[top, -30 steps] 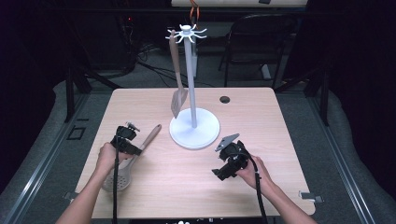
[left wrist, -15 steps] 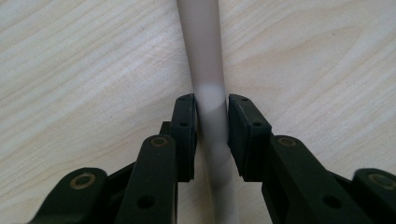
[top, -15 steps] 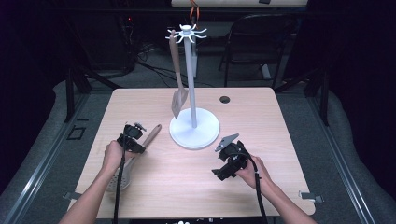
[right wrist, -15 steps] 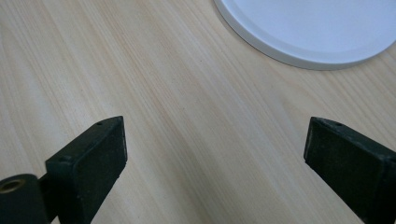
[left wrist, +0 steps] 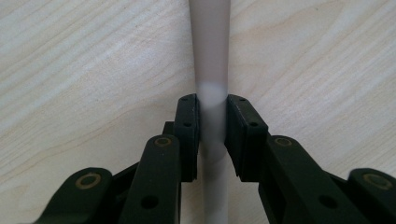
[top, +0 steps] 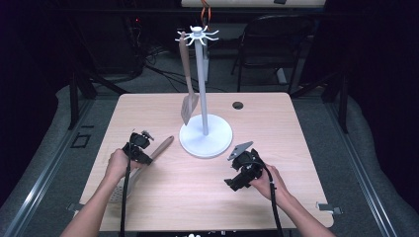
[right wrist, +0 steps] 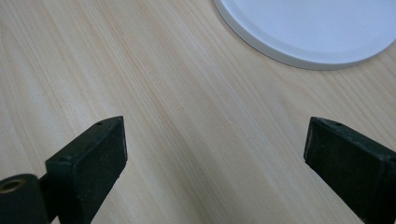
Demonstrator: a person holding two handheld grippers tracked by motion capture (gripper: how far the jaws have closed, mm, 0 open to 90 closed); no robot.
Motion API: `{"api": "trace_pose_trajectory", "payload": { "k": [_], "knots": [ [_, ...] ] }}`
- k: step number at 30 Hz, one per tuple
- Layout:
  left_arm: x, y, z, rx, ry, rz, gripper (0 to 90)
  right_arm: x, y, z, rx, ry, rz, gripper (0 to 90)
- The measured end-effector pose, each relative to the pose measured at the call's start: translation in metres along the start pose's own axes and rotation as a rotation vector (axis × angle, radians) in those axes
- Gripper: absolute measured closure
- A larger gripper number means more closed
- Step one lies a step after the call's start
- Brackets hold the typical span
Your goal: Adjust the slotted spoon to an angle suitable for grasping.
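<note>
The handle of a utensil (left wrist: pixel 212 70), lying flat on the desk (top: pixel 163 197) left of the white stand (top: pixel 205 136), is clamped by the left gripper (left wrist: pixel 212 135); the right gripper (right wrist: pixel 215 144) is held wide open, with nothing between its jaws

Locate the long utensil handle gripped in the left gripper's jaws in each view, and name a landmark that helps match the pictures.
High view: the utensil handle lies slanted at the table's left, under the left gripper.
Left gripper view: it runs straight up the centre, clamped between the jaws.
Right gripper view: the right gripper is open over bare wood, with the stand's white base at the top right.
Shared landmark: the pale wood tabletop.
</note>
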State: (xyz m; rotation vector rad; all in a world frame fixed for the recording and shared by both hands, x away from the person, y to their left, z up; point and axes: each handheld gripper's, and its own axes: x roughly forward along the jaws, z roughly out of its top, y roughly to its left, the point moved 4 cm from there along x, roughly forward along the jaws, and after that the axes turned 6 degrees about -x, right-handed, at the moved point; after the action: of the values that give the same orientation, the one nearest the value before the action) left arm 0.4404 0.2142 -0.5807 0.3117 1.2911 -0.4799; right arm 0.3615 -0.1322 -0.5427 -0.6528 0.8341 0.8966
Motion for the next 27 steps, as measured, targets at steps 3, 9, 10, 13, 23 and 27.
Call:
{"api": "trace_pose_trajectory", "payload": {
  "k": [3, 9, 10, 13, 23, 27],
  "knots": [
    [0.002, -0.002, 0.001, 0.011, 0.009, 0.008, 73.8, 0.000, 0.000, 0.000, 0.000, -0.002, -0.001, 5.4],
    [0.007, -0.006, 0.006, 0.027, 0.023, 0.055, 72.9, 0.000, 0.000, 0.000, -0.002, 0.000, -0.001, 5.4],
    [0.007, -0.006, 0.007, 0.031, 0.027, 0.055, 72.9, 0.000, 0.000, 0.000, -0.001, 0.000, -0.001, 5.4],
    [0.007, -0.007, 0.008, 0.030, 0.036, 0.061, 74.0, 0.001, 0.000, 0.000, 0.007, -0.009, 0.002, 5.5],
    [0.002, -0.002, 0.004, 0.004, -0.012, 0.015, 75.0, 0.001, 0.000, -0.001, 0.011, -0.006, 0.003, 5.5],
    [-0.002, 0.003, 0.001, -0.029, -0.059, -0.009, 74.9, 0.002, 0.000, 0.000, 0.010, -0.011, 0.004, 5.5]
  ]
}}
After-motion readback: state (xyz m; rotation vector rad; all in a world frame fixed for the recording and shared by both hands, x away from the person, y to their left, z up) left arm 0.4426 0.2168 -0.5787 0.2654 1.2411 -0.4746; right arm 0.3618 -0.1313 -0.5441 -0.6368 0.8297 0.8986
